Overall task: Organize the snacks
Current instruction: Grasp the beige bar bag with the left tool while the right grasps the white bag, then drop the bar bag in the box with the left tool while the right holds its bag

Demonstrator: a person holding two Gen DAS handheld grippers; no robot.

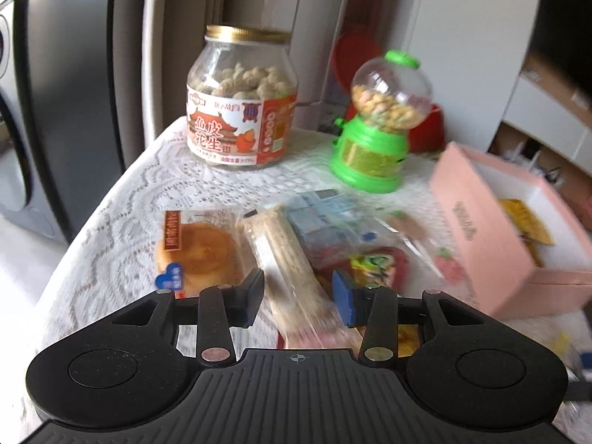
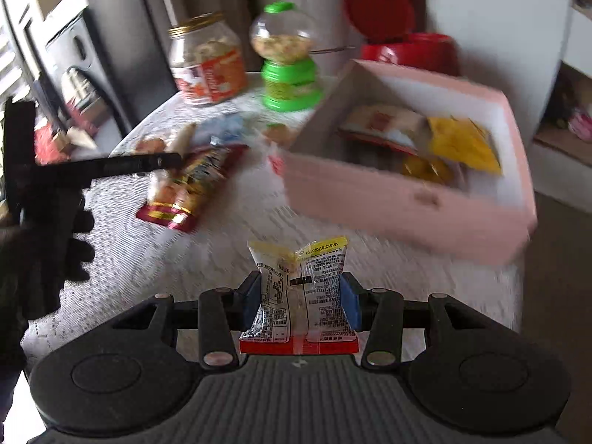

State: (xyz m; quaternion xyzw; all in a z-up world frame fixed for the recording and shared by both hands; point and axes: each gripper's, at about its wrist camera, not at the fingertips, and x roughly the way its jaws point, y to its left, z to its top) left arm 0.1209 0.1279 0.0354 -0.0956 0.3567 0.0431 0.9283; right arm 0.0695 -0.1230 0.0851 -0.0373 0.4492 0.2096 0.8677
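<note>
Right hand-held gripper: tilted down over the desk, its blue pads pinching a small crinkly packet by both sides; the packet stands upright, clear film with black print, yellow top, red bottom edge.
Left hand-held gripper: angled down at the snack pile, jaws partly spread; a long pale bar in clear wrap lies between the pads, but blur hides whether they press it.
Gloved hand: black glove at the left edge of the right wrist view, holding the left tool, whose black finger reaches over a glossy red pouch.
Desk: covered by a white lace cloth with a wavy raised pattern.
Loose snacks: round golden cake in clear wrap, just left of the bar; bluish packs behind it.
Box: pink card, rectangular, open, white inside, holding yellow and red-white packets; it sits right of the pile.
Jar: clear, gold lid, orange label, coated nuts.
Dispenser: clear globe of small candies on a green plastic base, right of the jar.
</note>
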